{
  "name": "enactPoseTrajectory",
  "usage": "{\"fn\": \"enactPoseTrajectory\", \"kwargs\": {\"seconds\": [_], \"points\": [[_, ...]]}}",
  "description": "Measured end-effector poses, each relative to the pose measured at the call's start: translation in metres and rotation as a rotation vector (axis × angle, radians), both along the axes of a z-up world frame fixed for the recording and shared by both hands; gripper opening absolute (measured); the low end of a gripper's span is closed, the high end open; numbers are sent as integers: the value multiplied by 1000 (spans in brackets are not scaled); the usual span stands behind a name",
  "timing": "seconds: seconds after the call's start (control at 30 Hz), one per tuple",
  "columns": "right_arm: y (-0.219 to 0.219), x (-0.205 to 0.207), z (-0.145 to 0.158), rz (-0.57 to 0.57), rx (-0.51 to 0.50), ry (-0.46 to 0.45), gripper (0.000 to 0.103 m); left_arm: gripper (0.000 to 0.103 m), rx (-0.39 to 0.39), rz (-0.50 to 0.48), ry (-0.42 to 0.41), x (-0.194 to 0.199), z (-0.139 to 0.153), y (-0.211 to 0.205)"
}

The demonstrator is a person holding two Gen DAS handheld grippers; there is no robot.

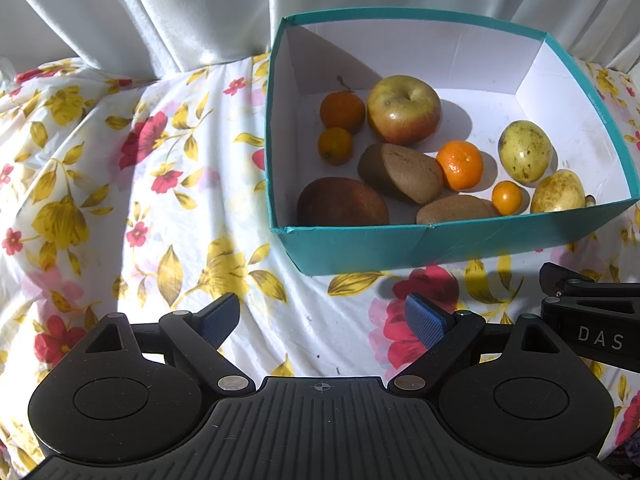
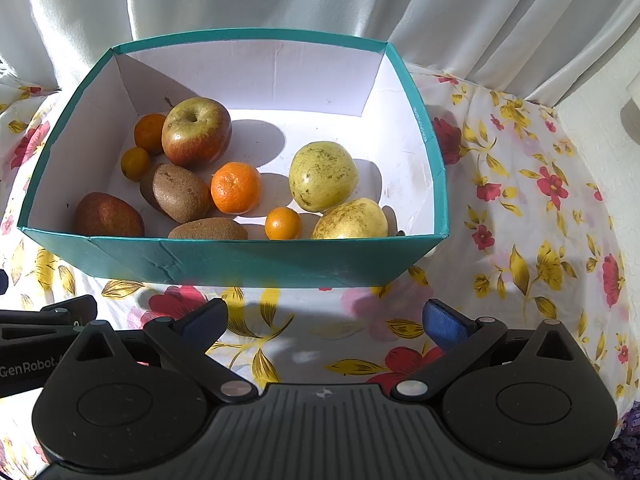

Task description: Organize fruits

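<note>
A teal box [image 1: 400, 246] [image 2: 248, 262] with white inner walls sits on the flowered cloth and holds several fruits. Inside lie an apple [image 1: 404, 109] [image 2: 196, 131], a mandarin [image 1: 460, 165] [image 2: 235, 187], two kiwis [image 1: 402, 173] [image 2: 178, 193], a reddish-brown fruit [image 1: 342, 202] [image 2: 109, 216], two yellow-green fruits [image 1: 525, 151] [image 2: 322, 176] and small orange fruits [image 1: 506, 197] [image 2: 283, 223]. My left gripper [image 1: 322, 320] hovers open in front of the box, with nothing between its blue pads. My right gripper [image 2: 325, 324] is open too, just short of the box's front wall.
A white cloth with red and yellow flowers [image 1: 140, 184] [image 2: 528, 248] covers the surface around the box. White curtains [image 1: 160, 12] [image 2: 440, 4] hang close behind. The right gripper's body [image 1: 596, 320] shows at the left view's right edge; the left gripper's body [image 2: 36, 344] shows at the other view's left edge.
</note>
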State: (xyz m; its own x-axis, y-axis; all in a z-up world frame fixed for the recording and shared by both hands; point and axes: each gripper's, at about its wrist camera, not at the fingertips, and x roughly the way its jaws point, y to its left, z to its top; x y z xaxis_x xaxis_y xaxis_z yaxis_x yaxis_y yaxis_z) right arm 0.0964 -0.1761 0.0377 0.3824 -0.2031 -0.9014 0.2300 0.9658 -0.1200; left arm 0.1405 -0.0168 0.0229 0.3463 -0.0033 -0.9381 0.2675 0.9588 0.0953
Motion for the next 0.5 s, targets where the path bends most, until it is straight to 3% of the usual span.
{"fn": "enactPoseTrajectory", "kwargs": {"seconds": [0.5], "points": [[1,-1,1,-2,0,0,103,93,1,2,0,-1,-1,-1]]}}
